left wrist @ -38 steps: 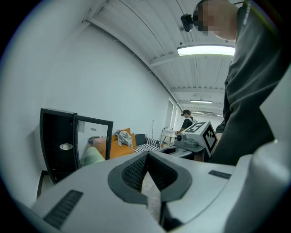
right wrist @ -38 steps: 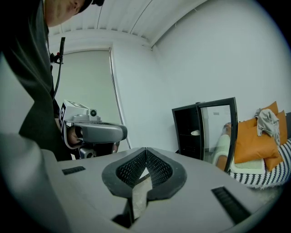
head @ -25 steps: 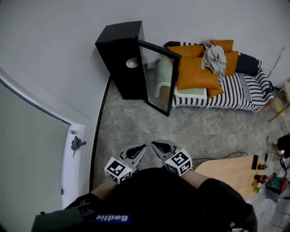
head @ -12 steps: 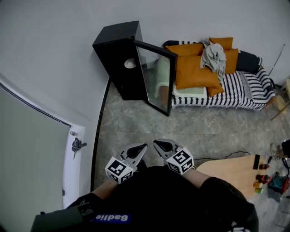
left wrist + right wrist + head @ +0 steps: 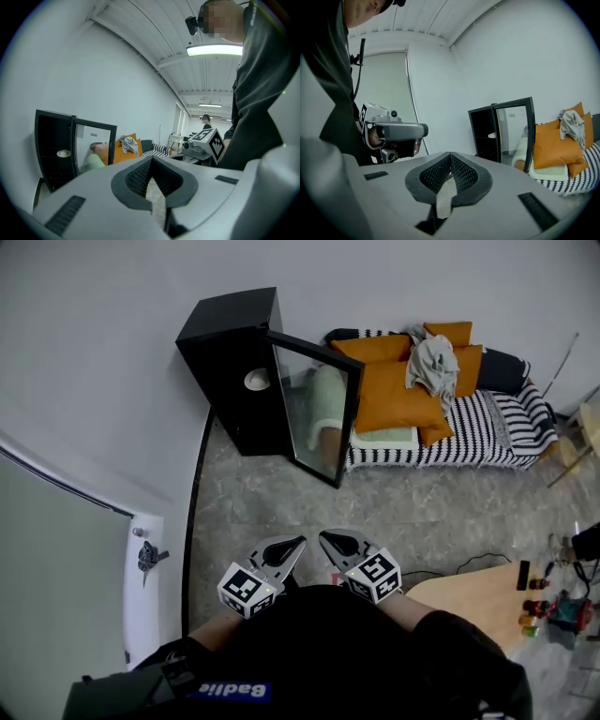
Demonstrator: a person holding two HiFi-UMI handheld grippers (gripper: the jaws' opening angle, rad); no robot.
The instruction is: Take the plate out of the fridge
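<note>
**Facing the open fridge, claws shut**

The left gripper and right gripper hang side by side, well apart from the black fridge. Each claw's jaws are pressed together with nothing between them. The white plate sits on a shelf inside the fridge, beside its swung-open glass door.

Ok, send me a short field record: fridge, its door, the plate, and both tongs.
fridge: black, on the floor against the wall, ahead of the person
door: glass, swung open
plate: pale, on a shelf inside the fridge, not yet taken
left tongs: shut, empty, well short of the fridge
right tongs: shut, empty, beside the left tongs
</note>
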